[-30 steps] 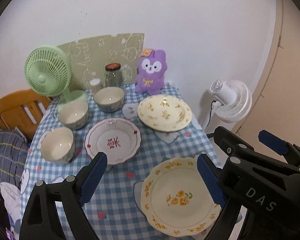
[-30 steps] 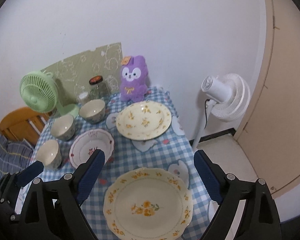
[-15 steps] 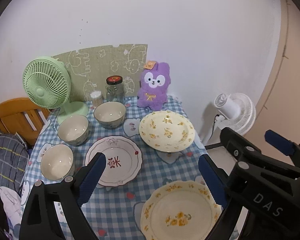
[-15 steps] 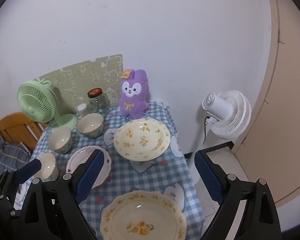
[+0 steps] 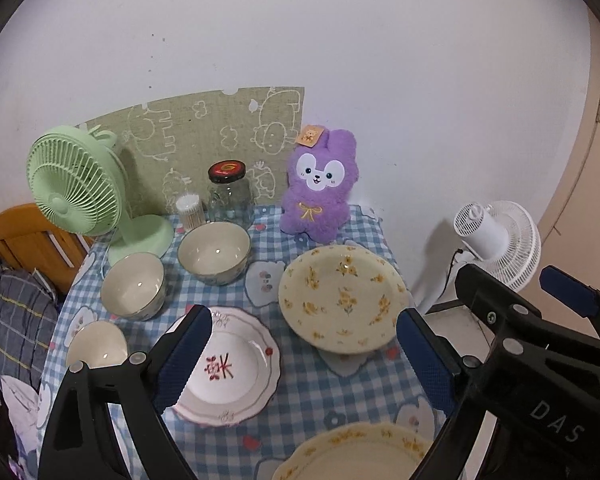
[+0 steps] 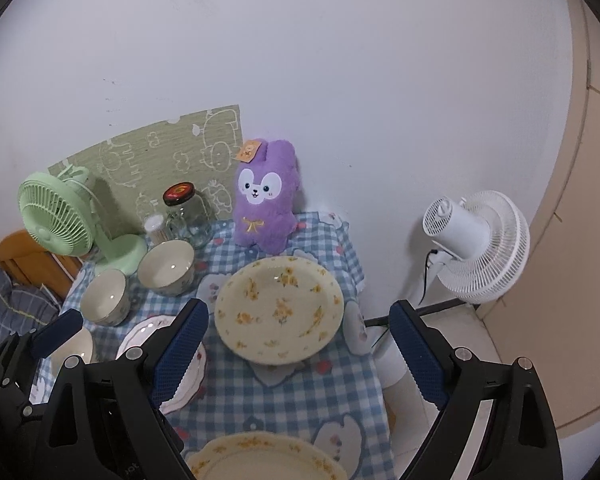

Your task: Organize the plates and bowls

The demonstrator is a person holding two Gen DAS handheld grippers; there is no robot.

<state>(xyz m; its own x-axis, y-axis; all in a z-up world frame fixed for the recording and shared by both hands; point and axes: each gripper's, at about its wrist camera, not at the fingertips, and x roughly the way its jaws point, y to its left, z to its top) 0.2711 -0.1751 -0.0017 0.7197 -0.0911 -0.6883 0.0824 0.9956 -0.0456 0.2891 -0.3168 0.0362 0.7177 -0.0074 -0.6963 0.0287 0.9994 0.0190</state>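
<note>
Left wrist view: we hold our left gripper (image 5: 302, 354) spread wide and empty above the checked tablecloth (image 5: 332, 396), the white plate (image 5: 230, 368) at seven o'clock, the yellow floral plate (image 5: 342, 298) at one. Our right gripper (image 6: 298, 354) gapes too, grasping nothing. Three bowls (image 5: 214, 252) line up at ten o'clock.

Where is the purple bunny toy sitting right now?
The purple bunny toy sits at the back of the table against the white wall, right of the glass jar and just behind the far yellow flowered plate.
</note>
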